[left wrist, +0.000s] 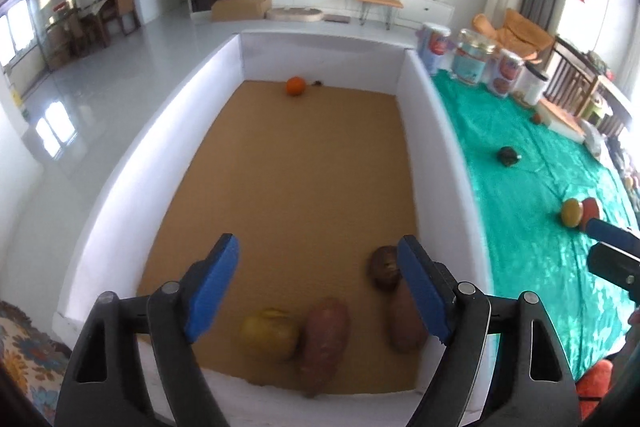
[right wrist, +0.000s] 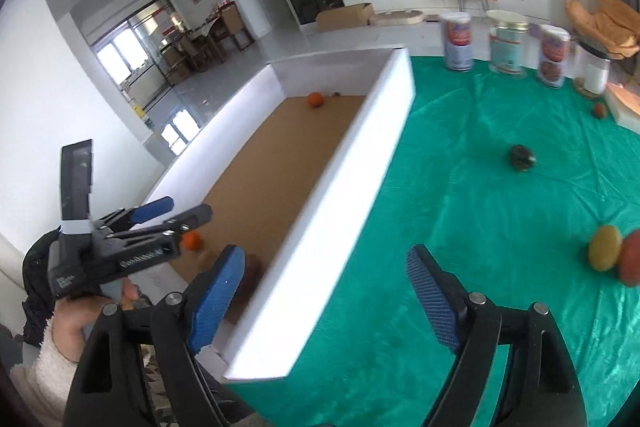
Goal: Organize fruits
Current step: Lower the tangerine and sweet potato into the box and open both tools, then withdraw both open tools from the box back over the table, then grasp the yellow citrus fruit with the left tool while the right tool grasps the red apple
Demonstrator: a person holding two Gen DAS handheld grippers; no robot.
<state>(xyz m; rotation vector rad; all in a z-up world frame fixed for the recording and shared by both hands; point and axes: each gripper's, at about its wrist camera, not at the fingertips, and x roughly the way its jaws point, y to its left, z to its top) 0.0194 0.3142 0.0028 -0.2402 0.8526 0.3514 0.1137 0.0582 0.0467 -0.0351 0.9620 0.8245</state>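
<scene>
While both tools hang empty, the left gripper stands spread above the white-walled box; below its pads lie a yellow fruit and two sweet potatoes. Rightward, the right gripper stands spread over the green cloth, yellow and red fruits beyond its right finger.

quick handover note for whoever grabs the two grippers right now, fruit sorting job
Left gripper: jaws open, nothing between them, over the near end of the white-walled box.
Right gripper: jaws open, empty, over the green cloth beside the box.
In the box: orange at the far end; near end has a yellow fruit, two sweet potatoes and a dark brown round item.
Still on the cloth: dark green round item, yellow-green fruit touching a red one, small reddish item at the far edge.
</scene>
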